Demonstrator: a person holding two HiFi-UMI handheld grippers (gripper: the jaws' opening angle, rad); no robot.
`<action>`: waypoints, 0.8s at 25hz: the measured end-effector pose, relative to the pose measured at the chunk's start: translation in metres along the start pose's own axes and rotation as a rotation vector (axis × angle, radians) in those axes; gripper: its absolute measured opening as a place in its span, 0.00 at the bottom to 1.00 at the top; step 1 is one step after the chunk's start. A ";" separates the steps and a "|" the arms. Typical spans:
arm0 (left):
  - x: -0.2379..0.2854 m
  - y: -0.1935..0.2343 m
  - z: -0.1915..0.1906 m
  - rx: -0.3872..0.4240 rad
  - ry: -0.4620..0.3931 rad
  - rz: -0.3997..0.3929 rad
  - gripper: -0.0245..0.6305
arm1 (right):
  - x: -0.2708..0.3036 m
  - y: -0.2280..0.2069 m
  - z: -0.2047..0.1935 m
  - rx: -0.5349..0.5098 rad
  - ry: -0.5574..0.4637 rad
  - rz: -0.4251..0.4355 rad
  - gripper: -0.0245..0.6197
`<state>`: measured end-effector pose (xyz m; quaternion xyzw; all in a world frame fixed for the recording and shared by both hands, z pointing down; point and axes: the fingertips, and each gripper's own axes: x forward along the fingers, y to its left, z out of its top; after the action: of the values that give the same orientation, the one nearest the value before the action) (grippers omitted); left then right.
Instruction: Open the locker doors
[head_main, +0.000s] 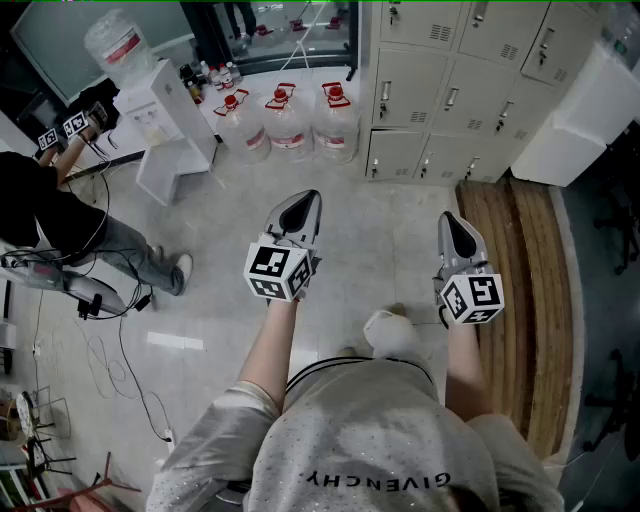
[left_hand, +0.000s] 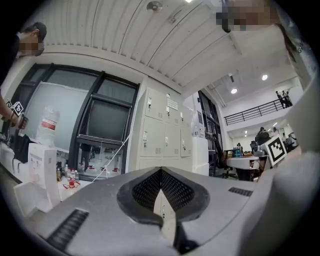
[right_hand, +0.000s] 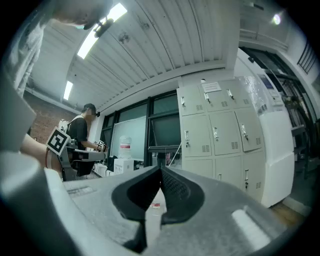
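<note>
Well ahead of both tongs stands the locker bank (head_main: 450, 95): cream metal doors in rows, each with a small upright handle and vent slits. All seem shut, though the head view crops the upper rows. The left tongs (head_main: 297, 212) and right tongs (head_main: 457, 232) are each pressed together on nothing. Water jugs (head_main: 290, 120) stand just left of the locker bank.

Cream lockers (head_main: 412, 92) (red-capped jugs (head_main: 287, 126))
</note>
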<state>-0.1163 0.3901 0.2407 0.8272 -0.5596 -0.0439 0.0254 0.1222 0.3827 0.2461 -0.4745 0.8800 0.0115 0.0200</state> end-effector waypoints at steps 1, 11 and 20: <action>-0.002 0.001 0.000 0.000 0.000 -0.001 0.04 | -0.001 0.002 -0.001 0.002 0.001 -0.002 0.03; -0.002 0.020 -0.005 -0.019 0.013 0.006 0.04 | 0.014 0.013 -0.008 -0.013 0.026 0.034 0.03; 0.059 0.064 -0.018 -0.039 0.031 0.026 0.04 | 0.083 -0.013 -0.020 0.039 0.009 0.071 0.04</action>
<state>-0.1512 0.3112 0.2620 0.8197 -0.5690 -0.0418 0.0509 0.0876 0.3056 0.2627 -0.4425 0.8964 -0.0071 0.0250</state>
